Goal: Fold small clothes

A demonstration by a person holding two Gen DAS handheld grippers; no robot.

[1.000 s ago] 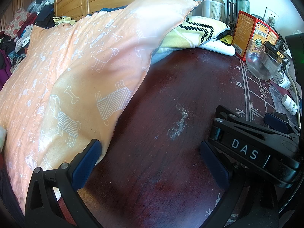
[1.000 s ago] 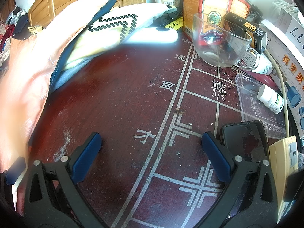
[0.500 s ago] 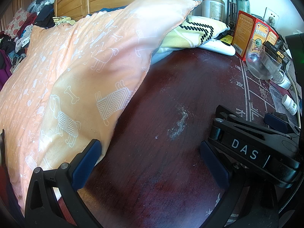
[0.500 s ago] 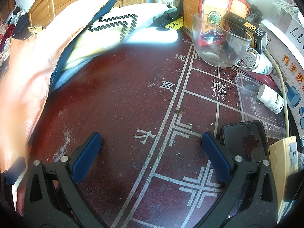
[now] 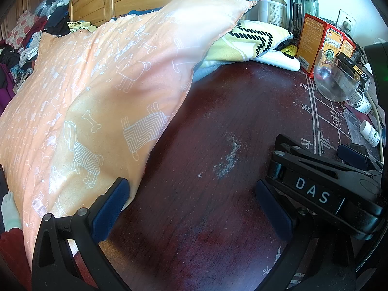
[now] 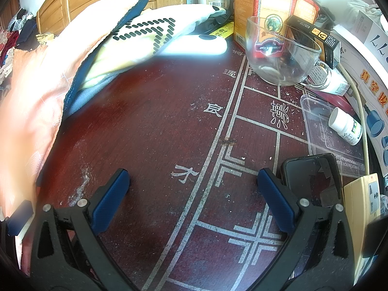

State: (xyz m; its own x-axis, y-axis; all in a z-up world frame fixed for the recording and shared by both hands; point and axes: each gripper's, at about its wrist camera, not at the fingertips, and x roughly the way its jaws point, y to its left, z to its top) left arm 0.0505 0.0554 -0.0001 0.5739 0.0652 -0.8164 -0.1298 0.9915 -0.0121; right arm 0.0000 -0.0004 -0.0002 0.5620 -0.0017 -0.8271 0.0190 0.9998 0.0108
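Left gripper (image 5: 191,201) and right gripper (image 6: 192,198) both spread and empty above bare worktop (image 6: 157,126); no small garment identifiable nearby; risk of snagging orange pillow (image 5: 101,92) or toppling glass cup (image 6: 281,53) beside right gripper.

Both wrist views low, close over dark red table (image 5: 198,218), facing glass bowl (image 6: 278,55); left camera offset toward orange pillow (image 5: 101,97); both share white smear (image 5: 228,160).

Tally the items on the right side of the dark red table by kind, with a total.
Glass cup: 1
Red-orange boxes: 2
Black box: 1
White pill bottle: 1
Phone: 1
Clear plastic lid: 1
Total: 7
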